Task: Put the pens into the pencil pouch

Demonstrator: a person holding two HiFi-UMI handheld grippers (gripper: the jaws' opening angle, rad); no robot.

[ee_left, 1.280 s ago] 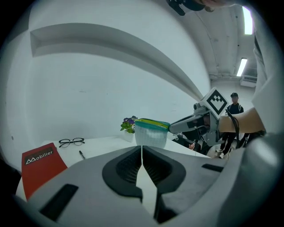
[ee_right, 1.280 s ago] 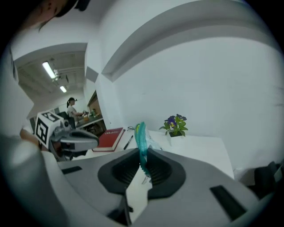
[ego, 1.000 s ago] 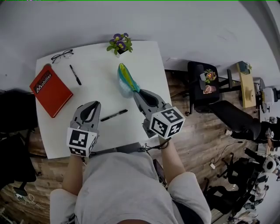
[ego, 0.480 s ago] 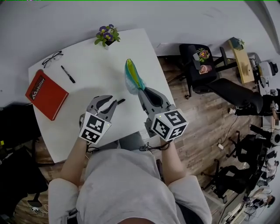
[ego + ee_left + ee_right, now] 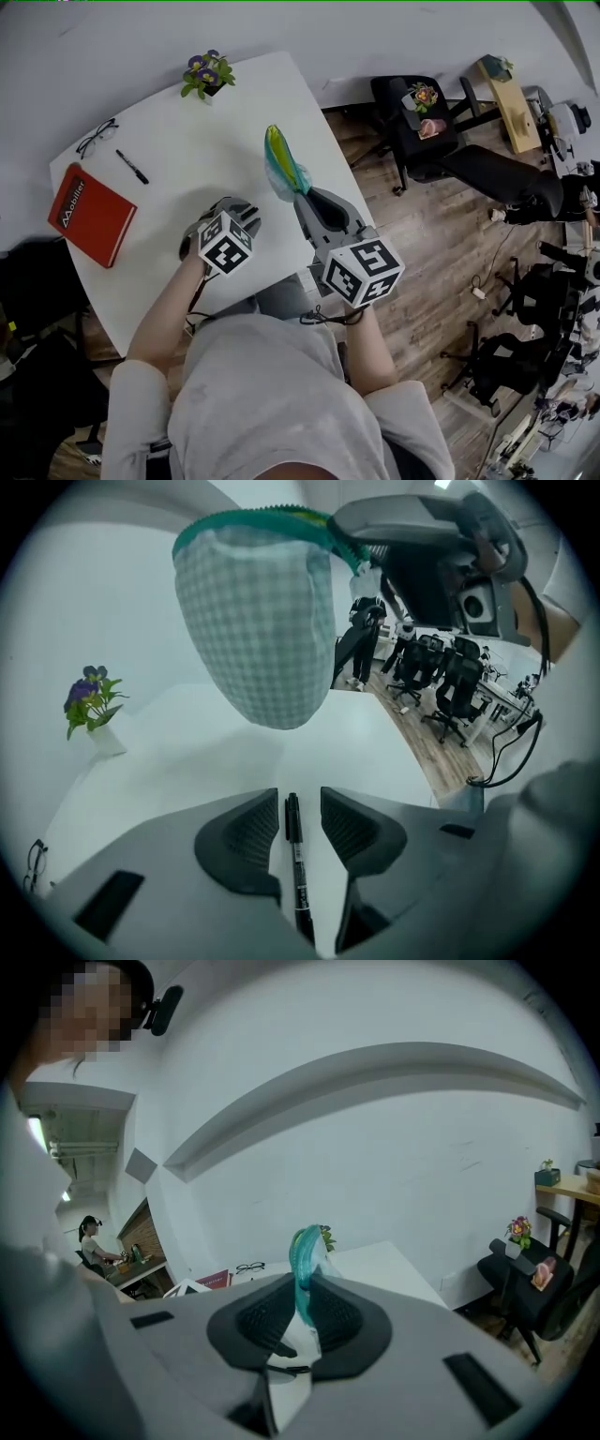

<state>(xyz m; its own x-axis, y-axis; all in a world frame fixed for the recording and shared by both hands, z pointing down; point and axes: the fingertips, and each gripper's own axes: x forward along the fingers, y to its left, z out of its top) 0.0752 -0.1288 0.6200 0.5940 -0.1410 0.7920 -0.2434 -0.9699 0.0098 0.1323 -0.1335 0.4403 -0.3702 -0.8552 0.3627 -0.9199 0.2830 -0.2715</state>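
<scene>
My left gripper (image 5: 300,819) points down at the white table (image 5: 178,178). Its jaws are opening and stand apart on either side of a black pen (image 5: 294,855) that lies flat on the table, pads clear of it. In the head view this gripper (image 5: 242,212) covers that pen. My right gripper (image 5: 302,1312) is shut on the rim of the pencil pouch (image 5: 305,1260), a teal-edged checked pouch (image 5: 258,621) that hangs open just above and beyond the pen. In the head view the pouch (image 5: 281,167) sticks up from the right gripper (image 5: 305,195). A second black pen (image 5: 131,166) lies at the far left.
A red notebook (image 5: 84,214) lies at the table's left edge, with glasses (image 5: 97,137) behind it. A potted plant (image 5: 206,73) stands at the far edge. Office chairs (image 5: 441,131) stand on the wooden floor to the right of the table.
My left gripper has swung right over the pen near the pouch, tipped downward and rolled. The right gripper has shifted a little with the pouch still in it.
</scene>
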